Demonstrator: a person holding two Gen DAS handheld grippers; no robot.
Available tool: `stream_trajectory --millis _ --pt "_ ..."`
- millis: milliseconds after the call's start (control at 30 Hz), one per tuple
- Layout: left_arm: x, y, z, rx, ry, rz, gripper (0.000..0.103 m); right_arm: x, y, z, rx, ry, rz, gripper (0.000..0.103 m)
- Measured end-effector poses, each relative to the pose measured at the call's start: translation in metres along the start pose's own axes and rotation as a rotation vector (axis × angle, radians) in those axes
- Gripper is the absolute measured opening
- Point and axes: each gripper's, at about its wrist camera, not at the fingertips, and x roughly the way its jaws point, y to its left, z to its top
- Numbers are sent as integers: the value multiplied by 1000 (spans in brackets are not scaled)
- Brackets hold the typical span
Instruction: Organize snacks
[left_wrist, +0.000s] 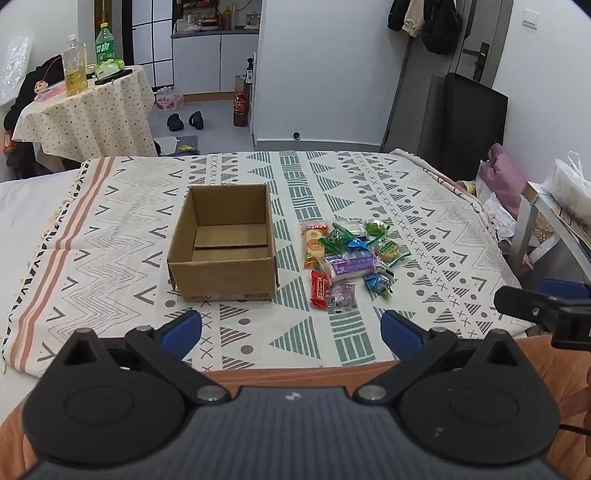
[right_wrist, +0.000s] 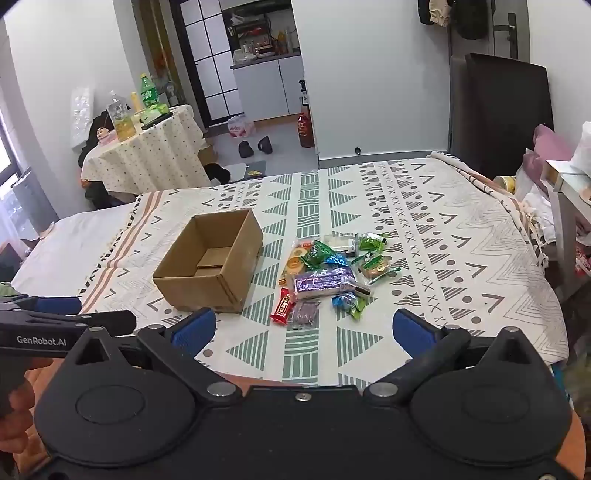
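Note:
An open cardboard box (left_wrist: 223, 240) (right_wrist: 212, 264) stands empty on the patterned cloth (left_wrist: 110, 229) (right_wrist: 443, 229). Just right of it lies a pile of wrapped snacks (left_wrist: 349, 254) (right_wrist: 328, 275): a purple pack (left_wrist: 351, 264) (right_wrist: 321, 283), a red bar (left_wrist: 320, 288) (right_wrist: 282, 311), green and blue packets. My left gripper (left_wrist: 291, 332) hovers open near the cloth's front edge, short of the box and snacks. My right gripper (right_wrist: 304, 330) is also open, in front of the snacks, holding nothing. The left gripper's side (right_wrist: 55, 325) shows at the left of the right wrist view.
A small round table (left_wrist: 85, 110) with bottles stands beyond the bed at the left. A dark panel (left_wrist: 472, 118) leans on the far wall at right. A white stand (left_wrist: 535, 221) with bags sits beside the bed's right edge. Shoes (left_wrist: 184, 121) lie on the floor.

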Motion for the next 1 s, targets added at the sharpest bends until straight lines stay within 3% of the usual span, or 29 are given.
stream_trajectory --millis 1000 --pt "-13 6 2 -34 -37 -6 103 -12 -3 4 -2 -9 -20 103"
